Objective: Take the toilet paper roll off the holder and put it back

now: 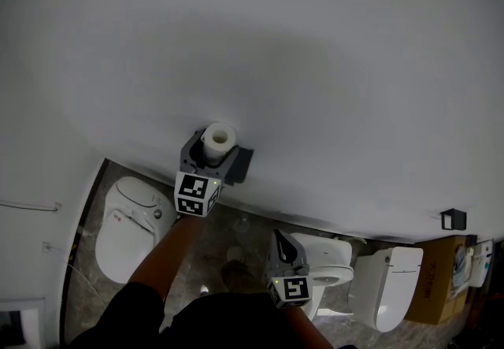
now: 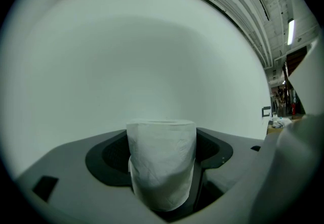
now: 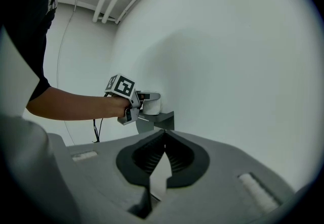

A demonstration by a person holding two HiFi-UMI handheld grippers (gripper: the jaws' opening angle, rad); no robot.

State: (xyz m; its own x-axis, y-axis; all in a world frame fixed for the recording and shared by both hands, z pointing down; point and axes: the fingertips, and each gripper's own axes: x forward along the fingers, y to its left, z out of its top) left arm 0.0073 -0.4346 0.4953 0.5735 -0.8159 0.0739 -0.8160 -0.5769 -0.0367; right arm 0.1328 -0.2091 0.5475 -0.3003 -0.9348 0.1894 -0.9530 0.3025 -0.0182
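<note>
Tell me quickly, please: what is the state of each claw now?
Left claw: closed on the toilet paper roll.
Right claw: closed, empty.

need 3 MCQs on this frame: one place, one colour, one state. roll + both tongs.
1. The toilet paper roll is: A in a drawer; B between the left tongs; C on a chair.
2. The roll's colour: A white; B blue; C pink.
3. The right tongs are: A wide open; B shut on the roll; C shut, empty.
Answers: B, the left gripper view shows the roll clamped; A, it is white in every view; C, its jaws meet with nothing between.
</note>
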